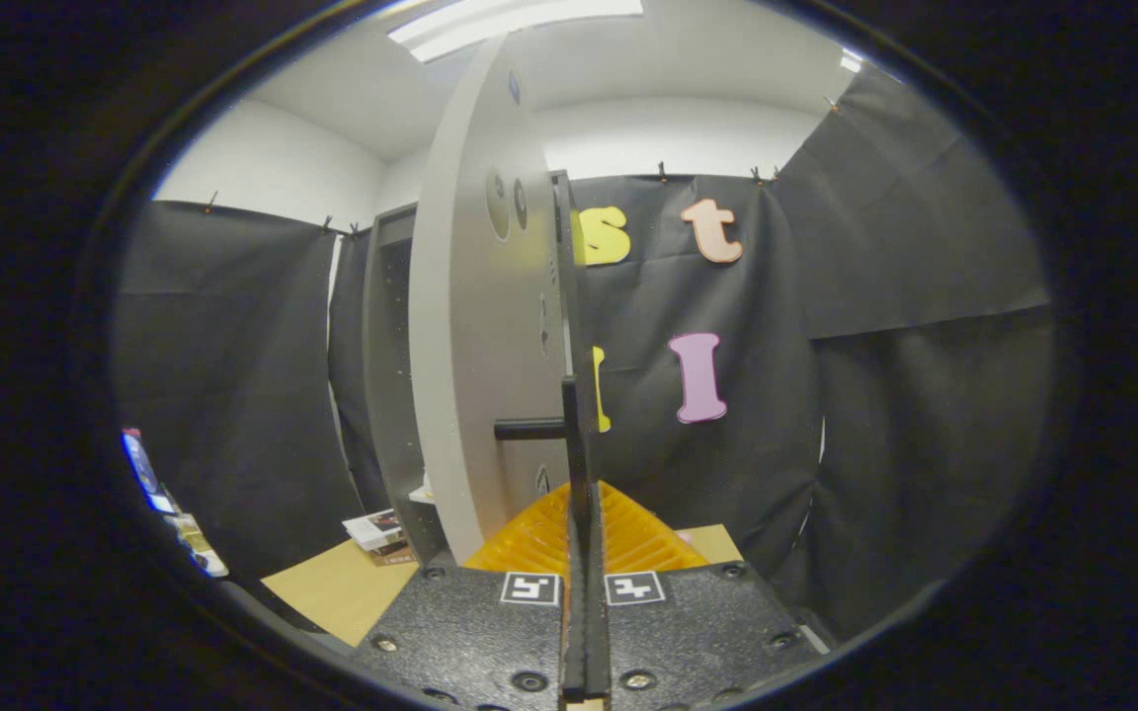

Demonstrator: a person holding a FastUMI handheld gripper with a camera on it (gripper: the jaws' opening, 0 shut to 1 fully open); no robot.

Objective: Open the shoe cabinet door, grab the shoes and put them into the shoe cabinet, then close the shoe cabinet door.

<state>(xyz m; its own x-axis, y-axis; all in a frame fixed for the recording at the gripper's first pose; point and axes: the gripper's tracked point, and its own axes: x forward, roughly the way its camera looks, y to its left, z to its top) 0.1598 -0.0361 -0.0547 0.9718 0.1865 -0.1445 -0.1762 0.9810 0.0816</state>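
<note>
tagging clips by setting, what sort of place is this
Likely a staged recording booth, not a home: black cloth walls clipped up under a white ceiling, and a shoe cabinet with its door swung open. The gripper is shut on the door's edge.

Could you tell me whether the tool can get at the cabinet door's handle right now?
Likely yes: the tool appears closed on the door handle, with nothing between them, and the cabinet door stands ajar.

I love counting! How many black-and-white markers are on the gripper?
2: left marker and right marker, one behind each finger of the gripper; fingers together at the cabinet door edge.
</note>
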